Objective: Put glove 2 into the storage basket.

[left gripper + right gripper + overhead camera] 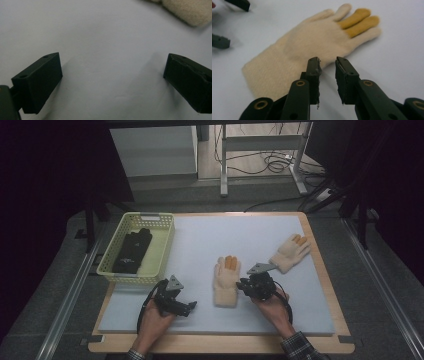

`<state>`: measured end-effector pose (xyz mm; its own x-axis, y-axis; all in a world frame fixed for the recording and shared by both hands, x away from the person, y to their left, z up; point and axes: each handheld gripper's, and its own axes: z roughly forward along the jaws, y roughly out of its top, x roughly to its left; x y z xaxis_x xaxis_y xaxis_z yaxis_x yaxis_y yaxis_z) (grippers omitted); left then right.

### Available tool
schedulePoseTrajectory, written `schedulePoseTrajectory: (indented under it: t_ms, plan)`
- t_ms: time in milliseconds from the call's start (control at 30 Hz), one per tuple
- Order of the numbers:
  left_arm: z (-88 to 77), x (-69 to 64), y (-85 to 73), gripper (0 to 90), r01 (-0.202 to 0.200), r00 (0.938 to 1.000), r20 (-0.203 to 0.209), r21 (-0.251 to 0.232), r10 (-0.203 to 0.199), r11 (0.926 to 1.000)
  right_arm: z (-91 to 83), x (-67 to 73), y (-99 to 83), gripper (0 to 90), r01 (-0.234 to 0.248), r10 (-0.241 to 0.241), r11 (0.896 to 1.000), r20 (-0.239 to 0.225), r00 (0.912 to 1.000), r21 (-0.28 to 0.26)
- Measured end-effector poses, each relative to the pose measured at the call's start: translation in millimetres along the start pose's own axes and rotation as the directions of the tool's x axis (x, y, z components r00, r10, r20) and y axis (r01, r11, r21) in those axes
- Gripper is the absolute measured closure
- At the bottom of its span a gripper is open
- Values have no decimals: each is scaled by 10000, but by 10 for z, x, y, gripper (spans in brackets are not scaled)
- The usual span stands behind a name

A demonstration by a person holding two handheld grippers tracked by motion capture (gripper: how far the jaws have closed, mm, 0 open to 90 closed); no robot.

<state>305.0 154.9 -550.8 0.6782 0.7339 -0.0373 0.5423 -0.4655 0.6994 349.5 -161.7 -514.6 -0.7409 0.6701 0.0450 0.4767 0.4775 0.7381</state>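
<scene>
From the high view, a cream knitted glove with two orange fingers (pixel 226 281) lies flat on the pale grey mat (pixel 200 245) near the middle of the wooden-edged table, cuff toward the person. The right gripper (pixel 245 285) sits just beside the glove's right edge, near the cuff, held in the right hand (pixel 272 305). The left gripper (pixel 190 306) rests low over bare mat to the glove's left, apart from it, in the left hand (pixel 155 320). A second cream glove with orange fingers (pixel 291 252) lies farther back on the right, and a pale yellow plastic basket (pixel 150 222) at the left holds a pair of black gloves (pixel 132 251).

In the left gripper view, the two black jaws stand wide apart over empty mat, with a corner of the cream glove (pixel 190 11) at the top right.

In the right gripper view, the jaws stand narrow, a small gap between them and nothing in it. Their tips sit right at the edge of the glove (pixel 312 47) below the thumb side; the pads do not press on the knit.
</scene>
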Motion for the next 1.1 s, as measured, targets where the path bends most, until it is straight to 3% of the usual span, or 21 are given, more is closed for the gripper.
schedulePoseTrajectory:
  t_ms: [200, 300, 567, 867, 1100]
  plan:
    - [0, 1, 0, 18, -1, 10000, 4, 7, 1, 10000, 65, 95, -78, 721, 261, -261, 9997, -102, 9996, 13]
    - [0, 0, 0, 18, 2, 10000, 3, 4, -2, 10000, 39, 74, -62, 666, 343, -342, 9993, 84, 9994, -118]
    - [0, 1, 0, 18, 2, 10000, 7, 9, -2, 10000, -107, -337, -47, 574, -596, 624, 9977, 879, 9942, -336]
    - [0, 1, 0, 18, 4, 10000, 7, 12, -4, 10000, -328, -883, -50, 552, -1545, 1635, 9861, 1947, 9671, -607]
    - [0, 2, 0, 18, 5, 10000, 11, 13, -5, 10000, -486, -1242, -31, 545, -1936, 2068, 9783, 2902, 9344, -739]
